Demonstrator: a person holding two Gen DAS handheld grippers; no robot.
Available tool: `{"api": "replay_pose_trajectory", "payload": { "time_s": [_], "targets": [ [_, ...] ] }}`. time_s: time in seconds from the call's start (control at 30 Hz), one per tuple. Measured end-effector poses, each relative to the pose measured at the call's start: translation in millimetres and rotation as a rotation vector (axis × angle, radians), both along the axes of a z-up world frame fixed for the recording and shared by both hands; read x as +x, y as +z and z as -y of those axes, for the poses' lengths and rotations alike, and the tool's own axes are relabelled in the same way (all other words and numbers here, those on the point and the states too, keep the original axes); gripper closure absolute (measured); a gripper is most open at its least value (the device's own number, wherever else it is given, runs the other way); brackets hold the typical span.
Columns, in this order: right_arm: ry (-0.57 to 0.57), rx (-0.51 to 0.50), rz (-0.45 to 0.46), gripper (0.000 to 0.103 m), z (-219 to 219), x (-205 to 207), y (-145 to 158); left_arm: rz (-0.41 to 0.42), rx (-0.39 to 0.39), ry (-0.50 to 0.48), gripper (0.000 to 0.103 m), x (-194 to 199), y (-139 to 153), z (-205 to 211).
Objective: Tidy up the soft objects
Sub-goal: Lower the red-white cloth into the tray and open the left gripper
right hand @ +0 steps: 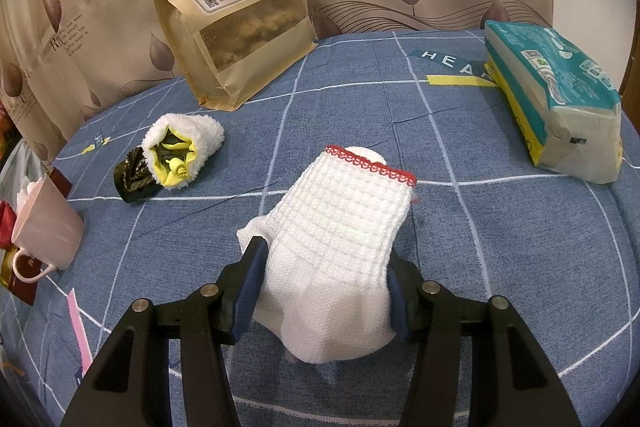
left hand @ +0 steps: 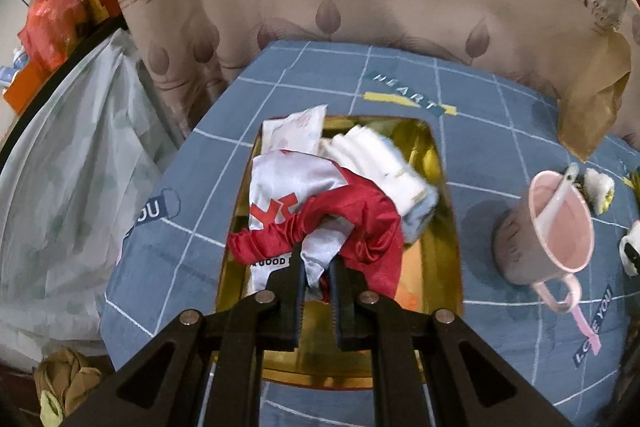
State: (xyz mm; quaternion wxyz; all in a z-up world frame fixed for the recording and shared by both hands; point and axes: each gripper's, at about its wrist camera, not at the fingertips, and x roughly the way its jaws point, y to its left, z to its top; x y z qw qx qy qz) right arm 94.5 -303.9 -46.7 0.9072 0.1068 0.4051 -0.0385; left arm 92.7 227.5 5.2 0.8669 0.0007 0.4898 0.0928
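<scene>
While my left gripper [left hand: 316, 267] pinches the red-and-silver satin cloth [left hand: 320, 215] over the gold box [left hand: 444, 247] for stowing, my right gripper [right hand: 320, 281] clamps the white knitted glove [right hand: 340, 227], ready next.

left gripper [left hand: 316, 267] clamped on red-and-silver satin cloth [left hand: 320, 219] | over gold box [left hand: 436, 227] | pink mug [left hand: 556, 227] right

"HEART" and "LOVE YOU" on blue bedsheet [left hand: 500, 147], "陈昌银 千层麻花" on kraft snack bag [right hand: 224, 11]
</scene>
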Motion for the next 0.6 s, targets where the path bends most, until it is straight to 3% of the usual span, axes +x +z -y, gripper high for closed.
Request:
{"api": "replay_pose_trajectory", "payload": {
  "time_s": [0.6],
  "targets": [
    [0.001,-0.011,-0.004,0.051,-1.1,2.2,-1.9,-0.084,0.016,0.062,0.089,4.7,-45.2,-24.9]
  ]
}}
